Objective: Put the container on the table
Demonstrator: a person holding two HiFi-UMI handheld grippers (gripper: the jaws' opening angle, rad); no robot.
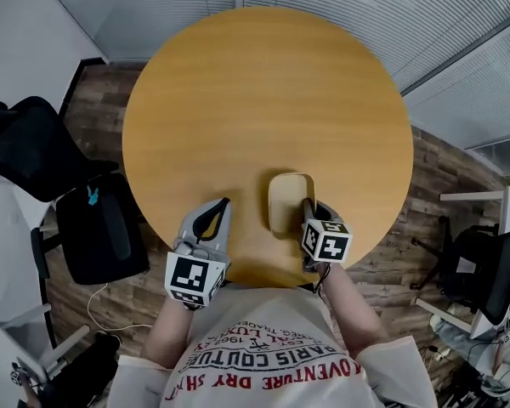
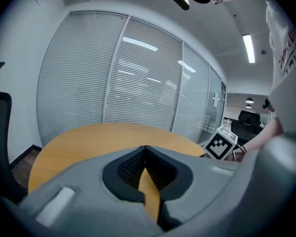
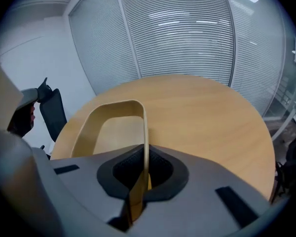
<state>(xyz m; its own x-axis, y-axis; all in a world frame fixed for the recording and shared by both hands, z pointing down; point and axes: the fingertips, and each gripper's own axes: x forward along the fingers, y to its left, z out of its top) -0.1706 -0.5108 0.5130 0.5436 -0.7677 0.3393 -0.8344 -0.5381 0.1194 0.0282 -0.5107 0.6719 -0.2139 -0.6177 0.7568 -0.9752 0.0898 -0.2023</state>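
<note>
The round wooden table (image 1: 263, 100) stood in front of the person, with a wall of closed blinds (image 1: 374, 7) behind it. The container (image 1: 289, 202), a shallow tan tray with rounded corners, was at the near edge of the table, between the two grippers. It was open side up, level, and empty. No view showed whether its base touched the tabletop or sat just above it.

The right gripper (image 1: 308, 211) was at the container's right wall. In the right gripper view, the right gripper (image 3: 147, 149) had its jaws closed on that thin wall, one pad inside the container (image 3: 116, 132) and one outside. The rest of the container extended forward and to the left of the jaws, over the table (image 3: 212, 117).

The left gripper (image 1: 221, 209) was over the near left part of the table, just beside the container and not touching it. In the left gripper view, the left gripper (image 2: 145, 148) had its jaws together at the tips, with nothing between them. Only the table (image 2: 103, 137) showed through the narrow gap below the tips.

A black office chair (image 1: 102, 228) stood on the floor left of the table. A second black chair (image 1: 484, 279) stood well apart on the right.
</note>
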